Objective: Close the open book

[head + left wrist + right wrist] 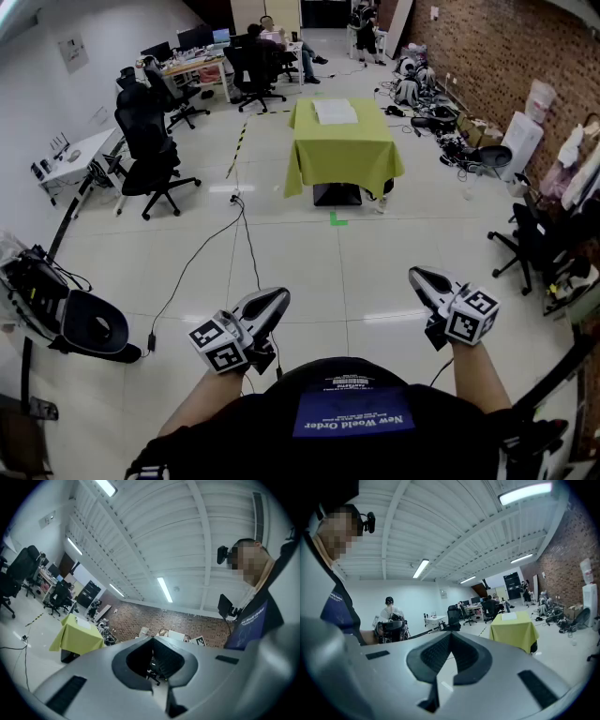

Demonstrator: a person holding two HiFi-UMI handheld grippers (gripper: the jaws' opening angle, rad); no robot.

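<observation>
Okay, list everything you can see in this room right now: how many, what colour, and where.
table: one, yellow-green cloth, mid-floor, far ahead
open book: one, white pages, on the table top
office chairs: several, black, mostly on the left
desk: one, white, far left
cable: one, black, along the floor
tape mark: one, green, floor before the table
brick wall: one, red-brown, right side
left gripper: one, grey, shut, empty, low left
right gripper: one, grey, shut, empty, low right
</observation>
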